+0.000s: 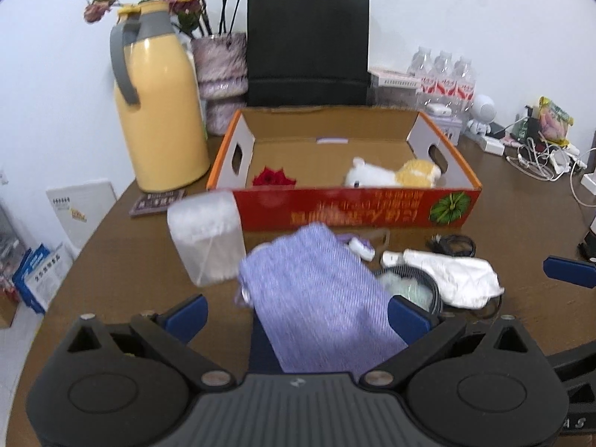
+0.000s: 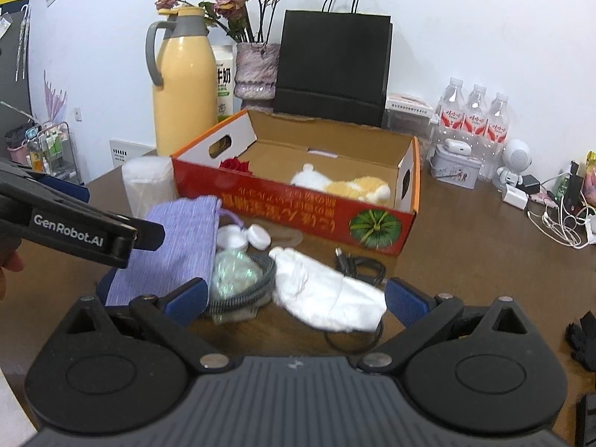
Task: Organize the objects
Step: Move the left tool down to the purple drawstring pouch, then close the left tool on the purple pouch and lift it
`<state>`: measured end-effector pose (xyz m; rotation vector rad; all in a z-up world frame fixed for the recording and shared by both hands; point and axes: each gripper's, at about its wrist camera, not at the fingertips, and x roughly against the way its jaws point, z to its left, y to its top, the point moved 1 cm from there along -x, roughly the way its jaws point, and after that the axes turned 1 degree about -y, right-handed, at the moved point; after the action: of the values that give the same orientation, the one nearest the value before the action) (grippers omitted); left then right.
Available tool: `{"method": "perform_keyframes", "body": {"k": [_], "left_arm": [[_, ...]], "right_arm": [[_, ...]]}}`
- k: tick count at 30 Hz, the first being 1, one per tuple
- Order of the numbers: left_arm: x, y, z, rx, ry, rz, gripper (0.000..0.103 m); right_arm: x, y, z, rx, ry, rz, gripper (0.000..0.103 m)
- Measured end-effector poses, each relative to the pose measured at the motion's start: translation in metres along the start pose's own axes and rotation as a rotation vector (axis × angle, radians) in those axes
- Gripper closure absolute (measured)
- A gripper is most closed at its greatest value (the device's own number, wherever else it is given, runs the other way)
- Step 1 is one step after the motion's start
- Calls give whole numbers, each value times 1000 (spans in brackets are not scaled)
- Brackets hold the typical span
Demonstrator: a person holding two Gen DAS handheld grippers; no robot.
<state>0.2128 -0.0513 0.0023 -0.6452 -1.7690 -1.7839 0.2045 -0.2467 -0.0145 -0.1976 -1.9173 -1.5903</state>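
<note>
A red and orange cardboard box (image 1: 372,206) (image 2: 298,205) stands open mid-table, holding a white and yellow plush toy (image 1: 391,175) (image 2: 342,184) and a red flower (image 1: 273,178) (image 2: 234,165). A purple cloth pouch (image 1: 320,298) (image 2: 178,246) lies in front of it, between the fingers of my open left gripper (image 1: 298,316). My right gripper (image 2: 296,298) is open over a white cloth (image 2: 327,294) (image 1: 458,279) and a clear zip pouch (image 2: 234,275). The left gripper's arm (image 2: 74,229) shows at the left of the right wrist view.
A clear plastic container (image 1: 206,238) (image 2: 147,182) stands left of the box. A black cable (image 1: 452,244) (image 2: 359,266) and small white caps (image 2: 244,236) lie in front. Behind stand a yellow thermos (image 1: 160,111), flower vase (image 1: 219,70), black paper bag (image 1: 307,48) and water bottles (image 1: 443,74). Chargers and cables (image 1: 540,156) clutter the right.
</note>
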Motion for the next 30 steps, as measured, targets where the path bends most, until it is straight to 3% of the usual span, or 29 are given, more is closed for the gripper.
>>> {"method": "perform_keyframes", "body": {"k": [9,16,25,26,30], "left_arm": [[-22,1,-10,110,53,-8,0],[-50,-1,-10,139,135,39,0],[-65,-13,17,267,91,98,0],[-64,-14,18,272,83,96,1],[-55,-17,19,276,31,73,25]], "right_arm": [[1,-19,-11,14,-30,30,0],[-18,-27,-35,-40,-29,51,0],[-36,-33,-38,-81,-6,61,0],[-37,-33,-37,-82,-4,60,0],[-37,-32,-33,-81,-5,56,0]]}}
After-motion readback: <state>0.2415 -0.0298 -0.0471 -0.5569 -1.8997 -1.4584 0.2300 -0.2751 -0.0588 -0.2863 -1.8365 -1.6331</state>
